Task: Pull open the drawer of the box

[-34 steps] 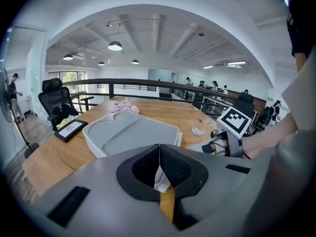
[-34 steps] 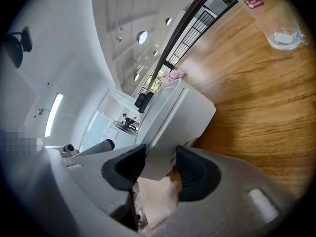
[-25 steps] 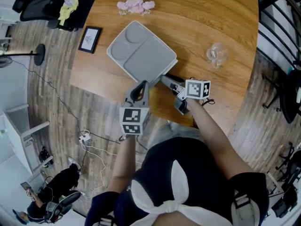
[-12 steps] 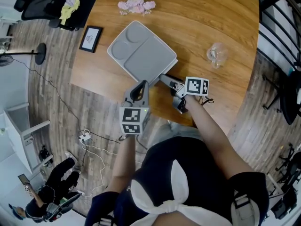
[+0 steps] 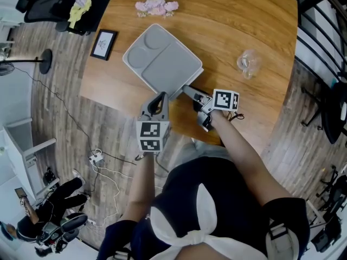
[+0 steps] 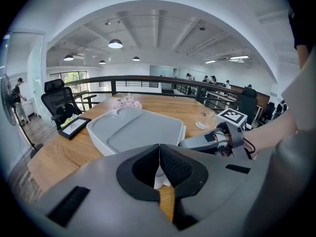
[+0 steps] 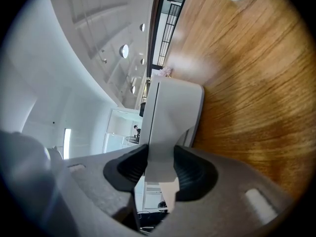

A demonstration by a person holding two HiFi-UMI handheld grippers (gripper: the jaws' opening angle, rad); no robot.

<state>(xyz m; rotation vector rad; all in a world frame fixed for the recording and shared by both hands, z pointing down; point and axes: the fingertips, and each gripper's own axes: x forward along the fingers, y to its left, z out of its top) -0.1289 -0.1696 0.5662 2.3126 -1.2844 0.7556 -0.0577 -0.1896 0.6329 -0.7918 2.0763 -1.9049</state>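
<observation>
Grasp step. R gripper fingers had just been closing, pinched drawer lip btwn them. L gripper fingers pressed together, empty, box just ahead. Next needed: straight pull back, L bracing box.

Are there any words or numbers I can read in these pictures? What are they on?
None can be read.
Framed card: dark marks, too small to read.
Glass: a small red mark, too blurred to read.
Cubes: black-and-white square patterns, not words.
</observation>
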